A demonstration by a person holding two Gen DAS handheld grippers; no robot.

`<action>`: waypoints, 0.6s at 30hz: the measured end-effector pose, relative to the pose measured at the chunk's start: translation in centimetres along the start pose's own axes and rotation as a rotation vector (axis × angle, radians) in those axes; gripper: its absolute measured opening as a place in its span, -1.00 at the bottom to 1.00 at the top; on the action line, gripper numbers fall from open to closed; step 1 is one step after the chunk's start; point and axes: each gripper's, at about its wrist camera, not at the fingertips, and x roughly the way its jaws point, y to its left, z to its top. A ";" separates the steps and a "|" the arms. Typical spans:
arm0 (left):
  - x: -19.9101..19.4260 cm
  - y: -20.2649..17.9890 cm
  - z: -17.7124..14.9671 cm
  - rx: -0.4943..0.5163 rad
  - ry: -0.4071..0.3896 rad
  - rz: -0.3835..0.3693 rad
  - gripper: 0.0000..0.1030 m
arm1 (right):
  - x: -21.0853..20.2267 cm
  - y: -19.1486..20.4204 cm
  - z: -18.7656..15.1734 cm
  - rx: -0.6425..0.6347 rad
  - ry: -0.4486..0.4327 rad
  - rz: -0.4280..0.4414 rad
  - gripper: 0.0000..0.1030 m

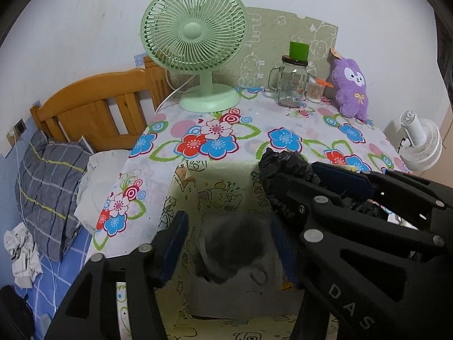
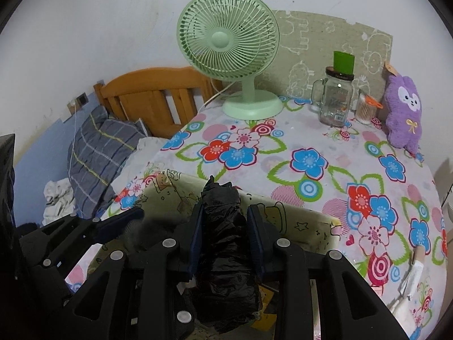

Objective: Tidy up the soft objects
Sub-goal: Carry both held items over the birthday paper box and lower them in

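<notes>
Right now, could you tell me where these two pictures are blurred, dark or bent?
Left wrist view: the grey plush between the near jaws is blurred; black corners ring the frame; the headboard bows. Right wrist view: the black bag is dark, its folds hard to read; the fan is sharp.

The left hand-held gripper (image 1: 226, 243) points steeply downward, its blue-padded fingers (image 1: 172, 240) spread apart with nothing pressed between them. The right hand-held gripper (image 2: 225, 232) lies just beside it at about 3 o'clock, tilted down alike, its pads (image 2: 198, 232) closed against a crumpled black plastic bag (image 2: 223, 226).
</notes>
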 end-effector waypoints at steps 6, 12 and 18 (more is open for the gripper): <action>-0.1 0.1 -0.2 0.000 -0.004 -0.010 0.63 | 0.5 0.2 0.0 -0.011 0.006 0.009 0.32; -0.6 -0.2 -0.1 0.004 -0.010 -0.017 0.70 | 0.0 0.1 -0.1 -0.014 -0.001 -0.005 0.42; -1.6 -1.0 -0.1 0.010 -0.025 -0.026 0.73 | -1.5 -0.2 -0.5 -0.013 -0.021 -0.025 0.46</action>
